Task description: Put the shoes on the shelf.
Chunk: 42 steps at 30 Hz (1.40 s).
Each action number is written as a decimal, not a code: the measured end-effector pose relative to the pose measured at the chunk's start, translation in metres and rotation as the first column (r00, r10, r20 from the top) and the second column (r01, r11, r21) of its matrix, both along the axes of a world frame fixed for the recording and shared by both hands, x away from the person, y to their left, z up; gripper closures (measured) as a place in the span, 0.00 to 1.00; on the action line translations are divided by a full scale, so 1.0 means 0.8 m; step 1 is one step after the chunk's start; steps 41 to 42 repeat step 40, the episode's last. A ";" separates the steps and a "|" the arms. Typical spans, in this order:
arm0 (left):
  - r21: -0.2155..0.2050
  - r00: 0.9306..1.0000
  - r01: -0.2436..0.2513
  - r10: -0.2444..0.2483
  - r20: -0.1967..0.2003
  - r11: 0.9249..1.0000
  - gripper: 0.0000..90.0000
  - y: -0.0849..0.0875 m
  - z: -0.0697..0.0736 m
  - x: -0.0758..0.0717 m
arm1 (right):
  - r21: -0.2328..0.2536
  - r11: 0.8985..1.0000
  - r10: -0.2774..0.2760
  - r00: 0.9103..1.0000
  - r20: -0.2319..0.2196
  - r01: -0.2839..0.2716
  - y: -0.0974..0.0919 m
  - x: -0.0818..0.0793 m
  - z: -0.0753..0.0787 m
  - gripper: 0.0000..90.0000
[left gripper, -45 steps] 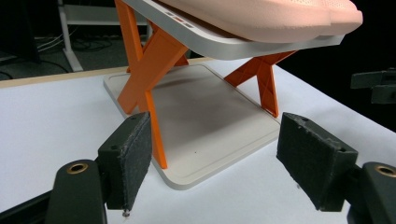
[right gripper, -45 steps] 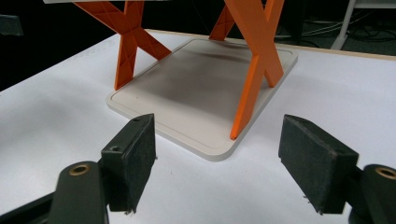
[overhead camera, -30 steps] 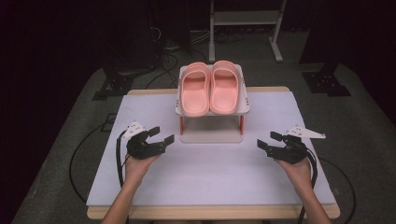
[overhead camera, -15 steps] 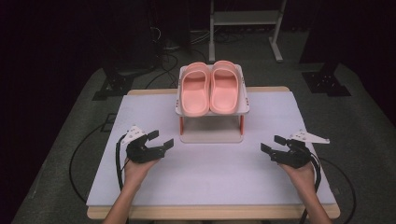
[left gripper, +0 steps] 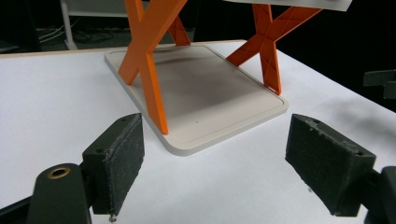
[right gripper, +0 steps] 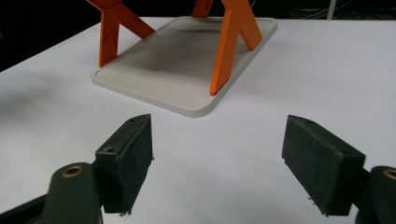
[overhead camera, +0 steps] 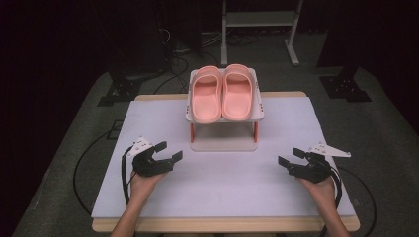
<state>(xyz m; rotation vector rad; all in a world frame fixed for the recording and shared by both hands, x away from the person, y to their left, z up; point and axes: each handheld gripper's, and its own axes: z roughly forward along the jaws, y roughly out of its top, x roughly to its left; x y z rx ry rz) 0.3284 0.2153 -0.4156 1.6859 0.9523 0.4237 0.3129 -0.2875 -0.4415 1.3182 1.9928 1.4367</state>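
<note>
Pink slippers (overhead camera: 223, 93) sit side by side on the top shelf of the small rack (overhead camera: 225, 143), which stands at the far middle of the white table (overhead camera: 222, 192). Left gripper (overhead camera: 168, 153) is low, near-left of the rack; jaws spread wide, nothing between the pads, just bare tabletop. Right gripper (overhead camera: 289, 158) is near-right of the rack, also spread wide and empty. Both point inward at the rack's grey base (left gripper: 205, 98) and orange X-legs (right gripper: 231, 46), well short of touching it. Slippers are above and beyond both jaw pairs. Around the table: dark room, grey carpet, cables, a white stand (overhead camera: 259, 22) behind the rack.
</note>
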 end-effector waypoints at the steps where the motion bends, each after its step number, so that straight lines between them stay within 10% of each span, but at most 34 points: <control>1: -0.002 1.000 -0.001 0.001 -0.002 1.000 0.21 0.001 -0.002 -0.001 | 0.000 1.000 -0.003 1.000 -0.006 0.003 -0.001 -0.001 -0.001 0.27; 42: 0.030 1.000 -0.008 0.009 -0.023 1.000 0.16 0.013 -0.045 -0.037 | 0.003 0.999 -0.052 0.999 0.014 0.052 -0.028 -0.053 -0.032 0.24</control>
